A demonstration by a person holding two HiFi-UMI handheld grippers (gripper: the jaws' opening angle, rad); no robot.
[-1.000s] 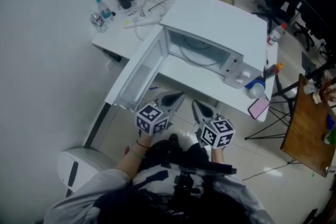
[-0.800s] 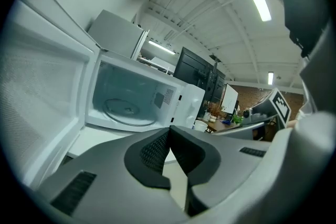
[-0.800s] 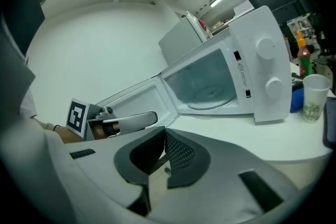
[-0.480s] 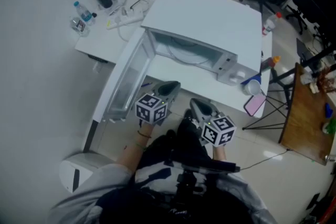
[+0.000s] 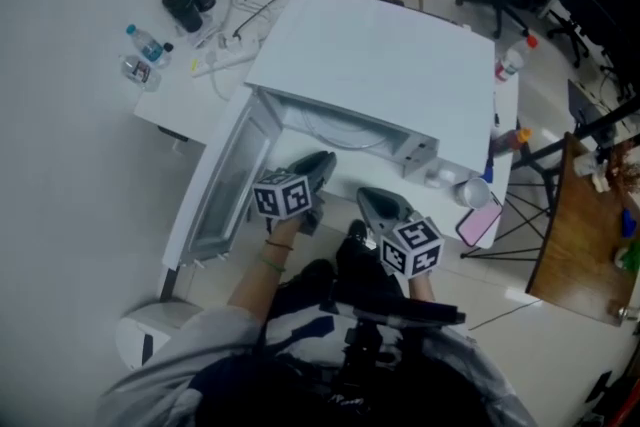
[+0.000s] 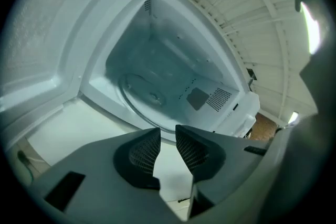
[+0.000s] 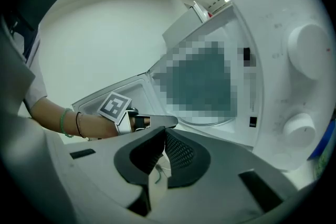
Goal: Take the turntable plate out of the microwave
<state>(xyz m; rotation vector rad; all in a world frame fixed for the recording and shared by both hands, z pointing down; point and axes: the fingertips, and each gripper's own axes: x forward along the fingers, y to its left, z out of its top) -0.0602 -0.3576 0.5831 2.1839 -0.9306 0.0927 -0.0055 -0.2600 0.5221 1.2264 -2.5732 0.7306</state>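
Inside the microwave (image 5: 375, 55), door (image 5: 215, 195) swung open, the plate (image 6: 140, 98) lies flat on the cavity floor (not out). Facing it, the left gripper (image 6: 168, 132) has jaws just opening, slightly spread, nothing between; the right gripper (image 7: 161, 136) has jaws pressed together, empty. Gripping the plate and pulling it out remain.

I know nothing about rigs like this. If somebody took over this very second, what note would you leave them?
Left tool: open, its jaws have just been opening, nothing between them, aimed into the microwave.
Right tool: shut, holding nothing, beside the left one in front of the oven.
Turntable plate: lies on the floor of the cavity.
Done: the door stands open.
Left: reach in, grip the plate's rim, lift it out.
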